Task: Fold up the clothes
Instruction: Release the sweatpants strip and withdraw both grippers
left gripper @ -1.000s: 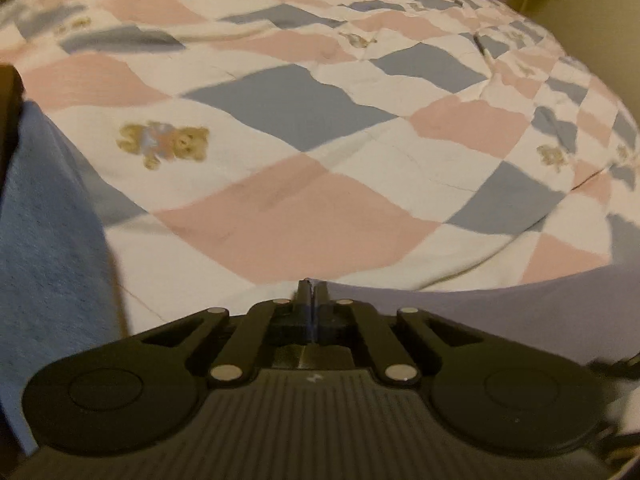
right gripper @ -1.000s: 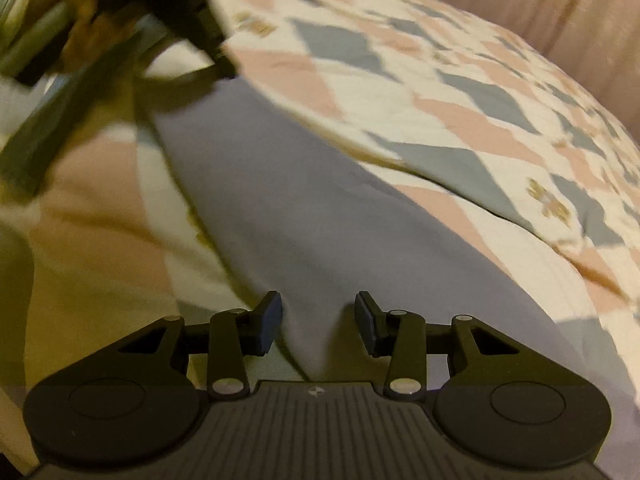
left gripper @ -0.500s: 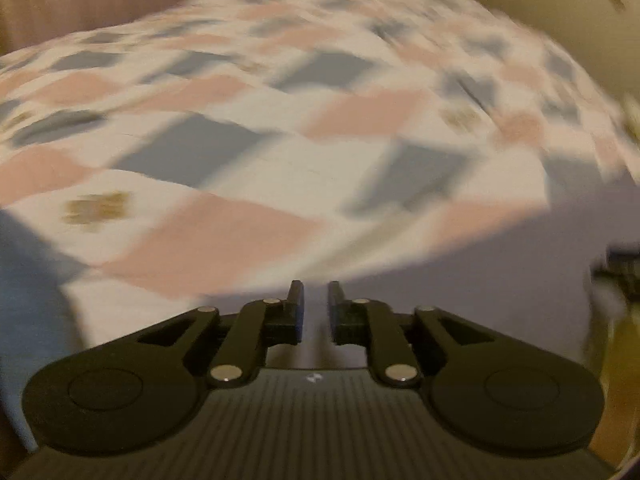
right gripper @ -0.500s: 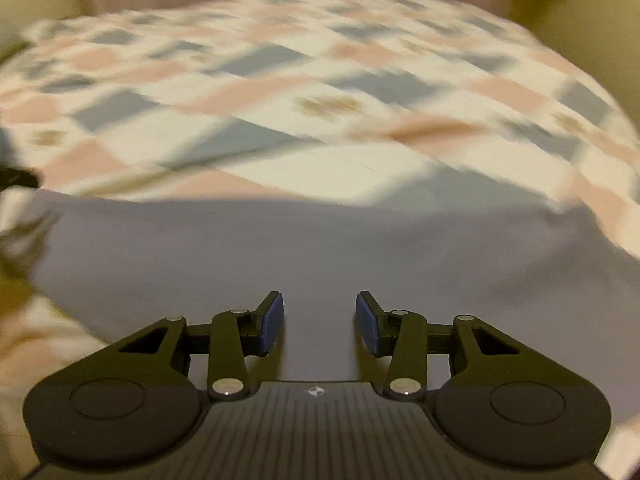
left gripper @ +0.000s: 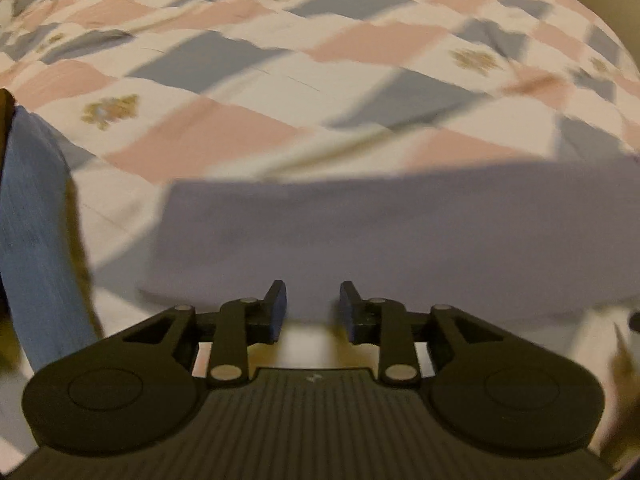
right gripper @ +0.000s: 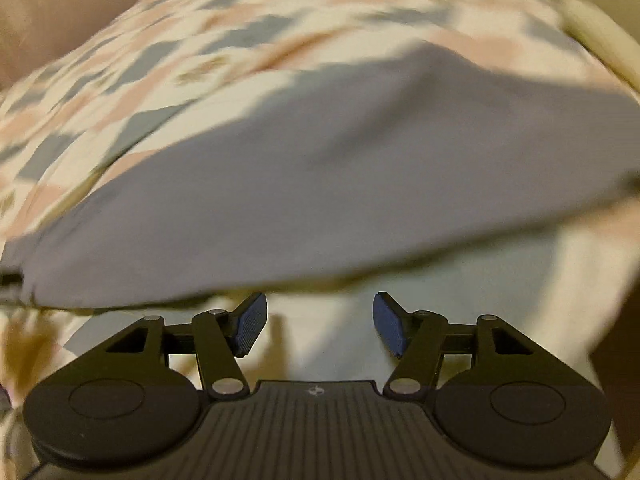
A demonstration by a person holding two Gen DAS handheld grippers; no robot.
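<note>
A grey-lilac garment (left gripper: 380, 224) lies flat on the bed, spread over a quilt (left gripper: 248, 64) patterned in pink, blue-grey and cream diamonds with small teddy bear prints. Seen from the left gripper (left gripper: 312, 306), the garment forms a broad band with a straight far edge and a squared corner on its left side; its near edge sits right at the fingertips. The fingers (left gripper: 276, 308) of that gripper stand apart with nothing between them, only a strip of pale quilt showing in the gap. Off to the left a blue piece of cloth (left gripper: 36, 248) hangs or drapes down the side of the view, separate from the grey garment. From the right gripper (right gripper: 318, 322) the same garment (right gripper: 320, 184) rises ahead like a low mound, its near edge just beyond the blue-padded fingers (right gripper: 250, 322), which are spread wide and hold nothing; pale quilt (right gripper: 328, 344) lies beneath them. Both views are smeared with motion blur, so fine creases in the fabric cannot be made out.
</note>
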